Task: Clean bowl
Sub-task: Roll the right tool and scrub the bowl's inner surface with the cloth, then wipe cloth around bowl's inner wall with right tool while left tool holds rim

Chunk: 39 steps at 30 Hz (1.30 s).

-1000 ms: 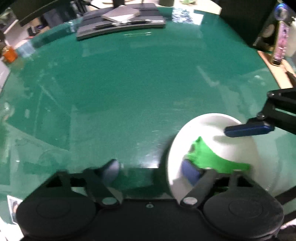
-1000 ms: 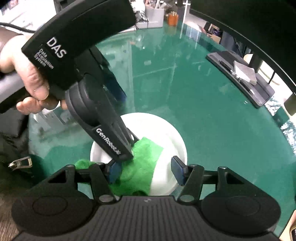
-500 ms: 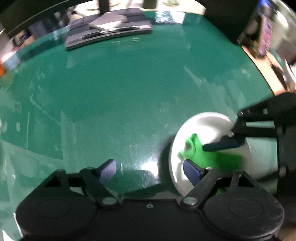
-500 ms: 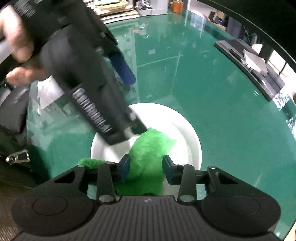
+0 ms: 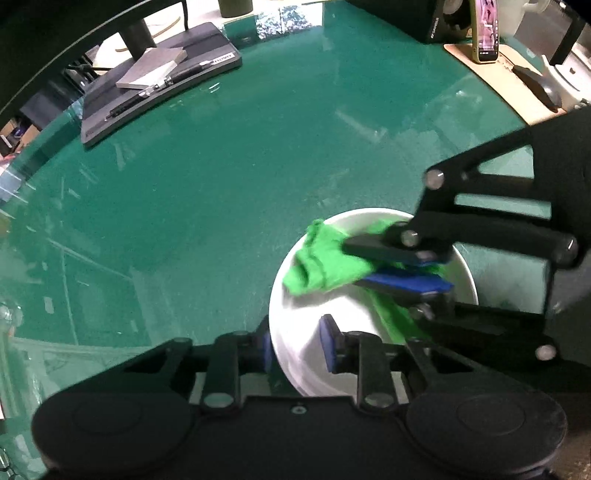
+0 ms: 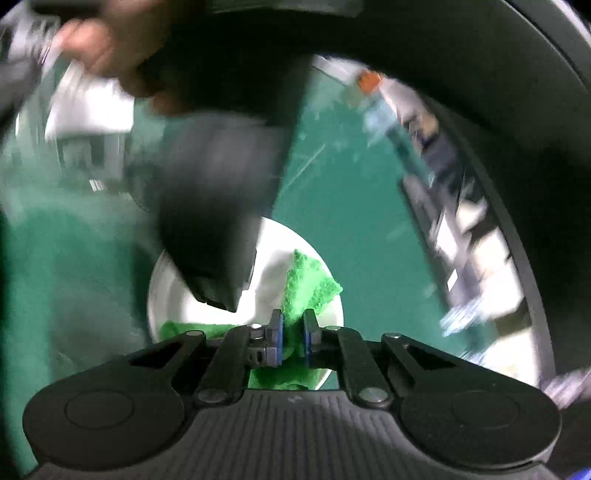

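Note:
A white bowl [image 5: 291, 314] stands on the green table, holding a crumpled green cloth [image 5: 325, 266]. My left gripper [image 5: 295, 343] straddles the bowl's near rim, one blue pad outside the wall and one inside. Its jaws are closing, and the pads look pressed on the wall. My right gripper [image 5: 399, 266] reaches into the bowl from the right, shut on the cloth. In the right wrist view its pads [image 6: 293, 332] pinch a fold of the cloth [image 6: 310, 284] over the bowl [image 6: 166, 295]. The blurred left gripper body [image 6: 218, 240] hides part of the bowl.
A dark flat monitor base [image 5: 155, 85] with a grey pad on it lies at the table's far left. A phone [image 5: 487, 29] and a dark mouse [image 5: 539, 85] sit on a wooden board at the far right. A hand [image 6: 110, 48] shows at the upper left.
The left jaws went from wide apart to closed across the bowl's near rim. The right jaws shut on the cloth, and that gripper rolled and sank deeper into the bowl.

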Available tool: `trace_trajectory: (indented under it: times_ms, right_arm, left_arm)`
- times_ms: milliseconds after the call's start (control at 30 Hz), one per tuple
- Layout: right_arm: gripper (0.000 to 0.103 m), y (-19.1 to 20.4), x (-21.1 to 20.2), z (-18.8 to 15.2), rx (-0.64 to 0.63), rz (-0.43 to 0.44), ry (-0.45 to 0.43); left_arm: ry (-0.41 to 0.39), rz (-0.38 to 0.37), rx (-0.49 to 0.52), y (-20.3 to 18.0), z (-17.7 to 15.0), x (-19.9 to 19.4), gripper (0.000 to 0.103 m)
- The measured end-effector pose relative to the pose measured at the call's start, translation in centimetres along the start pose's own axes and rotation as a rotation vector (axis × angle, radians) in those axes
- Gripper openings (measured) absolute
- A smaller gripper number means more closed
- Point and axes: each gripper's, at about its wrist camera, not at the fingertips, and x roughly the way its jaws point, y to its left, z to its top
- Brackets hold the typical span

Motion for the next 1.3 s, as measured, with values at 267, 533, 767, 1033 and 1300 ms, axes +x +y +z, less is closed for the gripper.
trace_trajectory:
  times_ms: [267, 533, 767, 1033, 1300]
  right_arm:
    - [0.023, -2.3, -0.7, 0.0, 0.153, 0.072, 0.027]
    - [0.007, -4.7, 0.0, -1.8, 0.454, 0.204, 0.053]
    - [0.007, -3.0, 0.3, -0.6, 0.214, 0.076, 0.031]
    - [0.008, -4.5, 0.7, -1.2, 0.383, 0.262, 0.079]
    - [0.015, -7.8, -2.3, -3.5, 0.595, 0.343, -0.032]
  left_arm:
    - [-0.005, 0.007, -0.001, -0.1, -0.1, 0.1, 0.027]
    - [-0.004, 0.008, -0.013, -0.1, -0.2, 0.0, 0.028]
    - [-0.004, 0.015, -0.001, -0.4, -0.2, -0.2, 0.028]
    - [-0.007, 0.019, -0.019, 0.1, -0.3, -0.3, 0.038]
    - [-0.012, 0.014, -0.034, 0.3, -0.2, -0.3, 0.043]
